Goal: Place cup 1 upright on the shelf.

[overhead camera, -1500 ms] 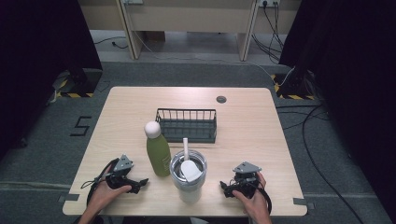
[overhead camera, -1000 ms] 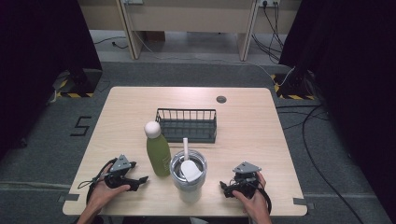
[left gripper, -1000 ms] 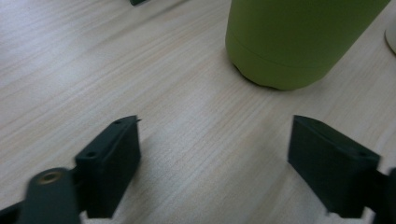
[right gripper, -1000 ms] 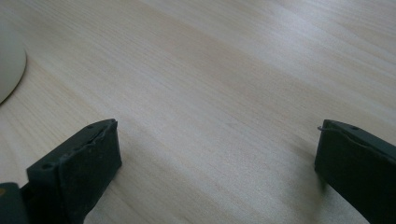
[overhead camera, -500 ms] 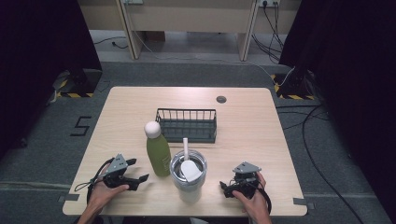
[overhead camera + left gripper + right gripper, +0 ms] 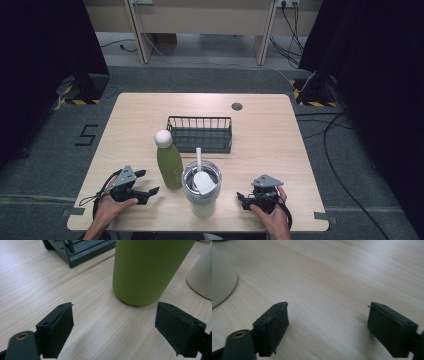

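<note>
On the light wooden table (image 6: 125,125), near its 6 o'clock edge, a green bottle (image 6: 169,162) with a white cap stands upright, touching or just beside a steel tumbler (image 6: 202,187) with a white straw at its 4 o'clock. At the bottle's 1 o'clock sits a dark wire basket (image 6: 200,133). The left gripper (image 6: 146,183), at the bottle's 8 o'clock, has its 2 jaws spread wide and holding nothing, aimed at the bottle's base. The right gripper (image 6: 242,200), at the tumbler's 3 o'clock, is likewise spread apart over bare wood.
</note>
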`<state>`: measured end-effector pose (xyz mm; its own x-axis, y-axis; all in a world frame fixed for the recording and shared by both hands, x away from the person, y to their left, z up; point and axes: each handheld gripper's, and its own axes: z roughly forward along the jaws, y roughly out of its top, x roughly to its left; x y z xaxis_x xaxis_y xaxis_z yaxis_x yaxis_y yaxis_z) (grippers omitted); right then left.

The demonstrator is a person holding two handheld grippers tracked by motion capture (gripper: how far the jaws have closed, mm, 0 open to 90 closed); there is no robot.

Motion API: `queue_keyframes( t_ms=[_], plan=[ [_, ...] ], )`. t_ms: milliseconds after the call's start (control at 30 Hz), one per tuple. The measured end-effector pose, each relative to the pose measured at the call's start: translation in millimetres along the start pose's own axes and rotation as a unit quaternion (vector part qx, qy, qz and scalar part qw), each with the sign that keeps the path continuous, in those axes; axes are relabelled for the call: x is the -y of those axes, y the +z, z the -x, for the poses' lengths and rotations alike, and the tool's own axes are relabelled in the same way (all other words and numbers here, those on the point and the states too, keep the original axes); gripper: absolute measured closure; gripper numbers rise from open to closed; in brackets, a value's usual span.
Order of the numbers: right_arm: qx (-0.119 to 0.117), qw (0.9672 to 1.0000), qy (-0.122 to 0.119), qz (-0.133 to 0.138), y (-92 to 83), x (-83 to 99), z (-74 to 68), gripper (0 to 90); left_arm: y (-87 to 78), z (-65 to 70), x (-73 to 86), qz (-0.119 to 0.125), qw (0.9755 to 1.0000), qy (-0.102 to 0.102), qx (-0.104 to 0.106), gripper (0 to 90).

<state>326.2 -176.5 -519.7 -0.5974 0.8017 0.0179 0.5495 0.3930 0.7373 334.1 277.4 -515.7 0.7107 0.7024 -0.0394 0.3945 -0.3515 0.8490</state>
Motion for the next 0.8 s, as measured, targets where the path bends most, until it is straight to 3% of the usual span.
queue_keyframes(
  t_ms=[67, 300, 800],
  plan=[
    [-0.005, 0.9999, 0.001, 0.010, -4.0, 0.7, -2.5, 16.8, -1.6, 0.5, 0.8, -0.003, 1.0000, 0.000, 0.001, 14.9],
    [-0.030, 0.9973, -0.028, 0.061, -27.2, -4.8, -24.7, 15.2, -6.0, 0.0, 4.9, -0.010, 0.9999, 0.000, -0.002, 15.0],
    [-0.077, 0.9907, -0.052, 0.100, -42.8, -11.2, -53.4, 15.1, -9.4, -2.3, 13.3, -0.044, 0.9989, 0.001, -0.012, 15.0]
  ],
)
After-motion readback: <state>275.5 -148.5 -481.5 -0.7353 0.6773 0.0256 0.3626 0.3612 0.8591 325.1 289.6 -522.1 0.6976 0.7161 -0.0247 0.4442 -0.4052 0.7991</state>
